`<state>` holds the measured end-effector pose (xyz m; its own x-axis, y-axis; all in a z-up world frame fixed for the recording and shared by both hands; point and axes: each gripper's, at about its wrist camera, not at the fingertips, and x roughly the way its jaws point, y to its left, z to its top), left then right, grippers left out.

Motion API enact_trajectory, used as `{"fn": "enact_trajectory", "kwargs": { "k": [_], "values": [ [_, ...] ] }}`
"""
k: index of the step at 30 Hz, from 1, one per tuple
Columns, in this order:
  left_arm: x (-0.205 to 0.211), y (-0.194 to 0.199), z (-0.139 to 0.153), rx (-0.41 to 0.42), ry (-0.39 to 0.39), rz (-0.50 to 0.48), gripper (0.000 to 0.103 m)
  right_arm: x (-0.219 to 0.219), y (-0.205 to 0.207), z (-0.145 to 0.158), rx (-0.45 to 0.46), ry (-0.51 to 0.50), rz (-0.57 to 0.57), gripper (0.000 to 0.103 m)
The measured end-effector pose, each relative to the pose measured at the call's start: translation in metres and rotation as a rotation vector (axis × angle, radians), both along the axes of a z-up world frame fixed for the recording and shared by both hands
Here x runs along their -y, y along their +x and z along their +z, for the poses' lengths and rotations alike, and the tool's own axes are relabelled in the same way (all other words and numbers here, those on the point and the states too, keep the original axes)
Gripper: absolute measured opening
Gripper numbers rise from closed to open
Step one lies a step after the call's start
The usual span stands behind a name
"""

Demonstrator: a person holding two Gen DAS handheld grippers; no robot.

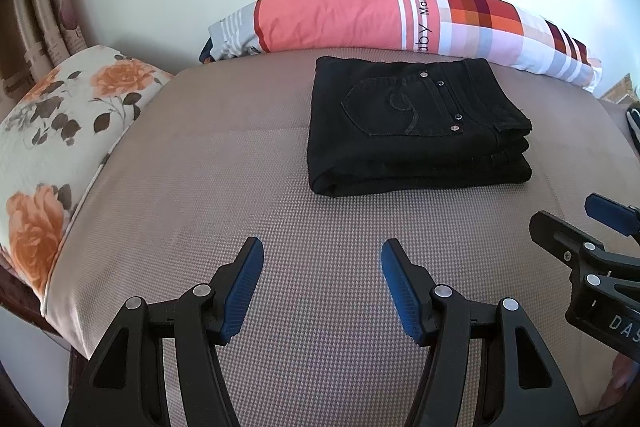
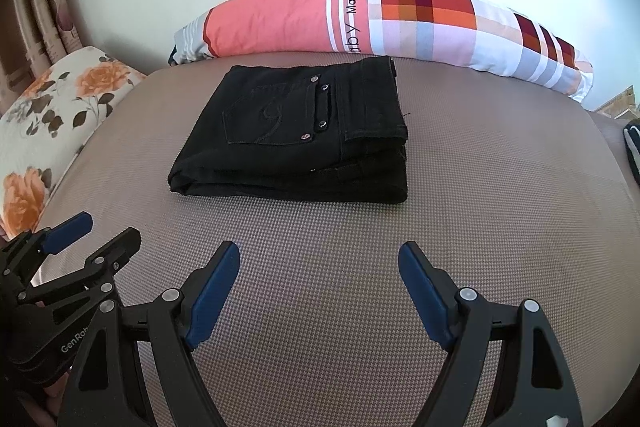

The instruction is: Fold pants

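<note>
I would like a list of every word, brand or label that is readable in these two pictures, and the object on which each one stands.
"Mama's": on the white stripe of the pink checked pillow; further letters after it are cut off.
"baby": same stripe, lower; only "aby" shows clearly.
"GenRob": on the left gripper body, seen from the right wrist; the rest is hidden.
"DAS": on the right gripper body, seen from the left wrist; cut off at the picture edge.
Black pants: no readable text.

The folded black denim pants (image 1: 416, 131) look matt, with shiny metal rivets. The beige bed cover (image 1: 248, 195) is a finely woven, textured cloth. The grippers' blue fingers (image 2: 216, 291) look like ribbed matt plastic.
</note>
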<state>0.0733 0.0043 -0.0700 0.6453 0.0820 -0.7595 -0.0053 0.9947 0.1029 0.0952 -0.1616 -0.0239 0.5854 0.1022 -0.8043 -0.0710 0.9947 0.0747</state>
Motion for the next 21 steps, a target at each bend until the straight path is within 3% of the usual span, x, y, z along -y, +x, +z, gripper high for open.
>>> {"fn": "enact_trajectory", "kwargs": {
  "k": [21],
  "values": [
    [0.0001, 0.0039, -0.0056, -0.015, -0.005, -0.007, 0.062, -0.0026, 0.0008, -0.0025, -0.007, -0.003, 0.005, 0.079]
  ]
}}
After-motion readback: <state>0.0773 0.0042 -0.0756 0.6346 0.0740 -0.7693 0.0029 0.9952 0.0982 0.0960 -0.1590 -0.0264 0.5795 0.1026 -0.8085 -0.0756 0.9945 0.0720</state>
